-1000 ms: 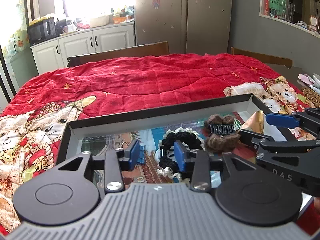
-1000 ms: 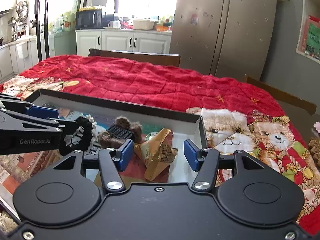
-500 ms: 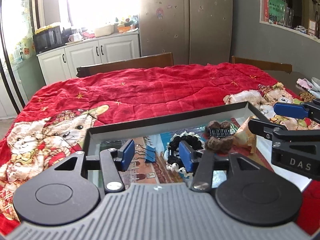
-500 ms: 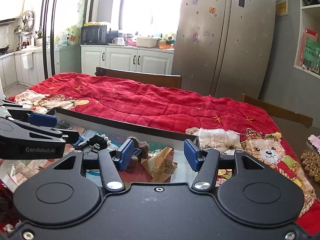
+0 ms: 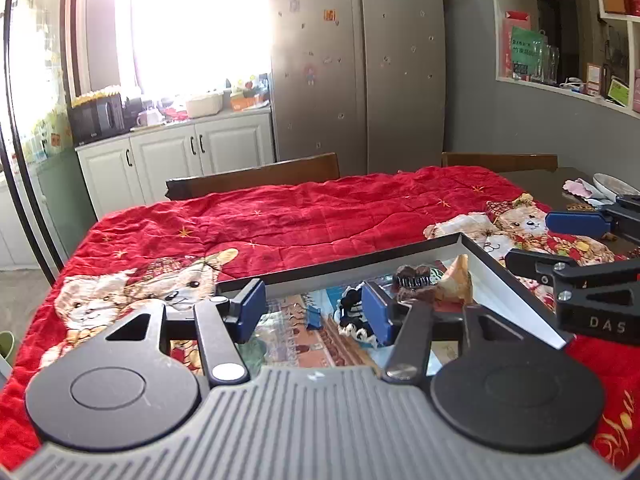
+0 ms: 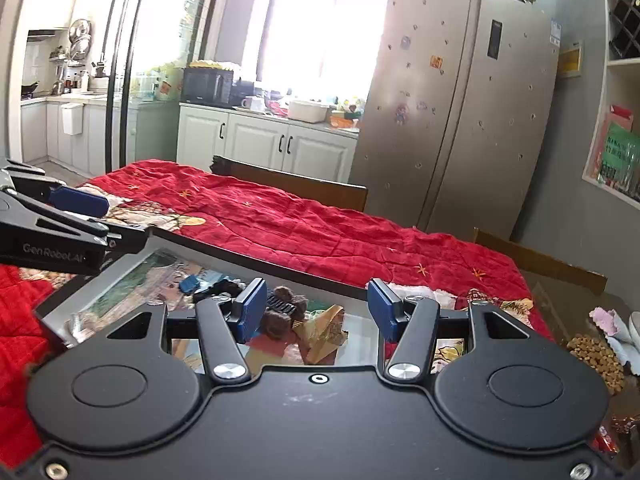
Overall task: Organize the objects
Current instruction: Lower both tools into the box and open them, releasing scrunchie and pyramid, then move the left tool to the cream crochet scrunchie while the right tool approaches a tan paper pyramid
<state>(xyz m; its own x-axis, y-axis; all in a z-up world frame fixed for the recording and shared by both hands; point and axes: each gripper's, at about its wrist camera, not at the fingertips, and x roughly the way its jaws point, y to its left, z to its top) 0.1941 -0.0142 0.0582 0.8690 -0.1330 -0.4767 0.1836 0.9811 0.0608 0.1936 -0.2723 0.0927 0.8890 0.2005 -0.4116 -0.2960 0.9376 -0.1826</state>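
Note:
A black-rimmed tray (image 5: 340, 266) with a picture bottom lies on the red quilt; it also shows in the right wrist view (image 6: 256, 266). In it lie a blue binder clip (image 5: 315, 317), a black scrunchie with white lace (image 5: 352, 312), a brown furry hair claw (image 5: 414, 278) and a gold foil wrapper (image 5: 456, 280). The right wrist view shows the clip (image 6: 189, 284), the hair claw (image 6: 282, 308) and the wrapper (image 6: 324, 326). My left gripper (image 5: 314, 312) is open and empty above the tray's near side. My right gripper (image 6: 316, 310) is open and empty above the tray's right part.
The red quilt (image 5: 320, 216) with bear prints covers the table. Wooden chairs (image 5: 256, 176) stand at the far side. At the right edge of the table are dry pellets (image 6: 596, 356) and a dish (image 5: 612, 186). Cabinets and a fridge (image 5: 360, 60) stand behind.
Both grippers have risen and drawn back from the tray, so the tray's contents look smaller and lower. Both stay open and empty. The objects in the tray have not moved.

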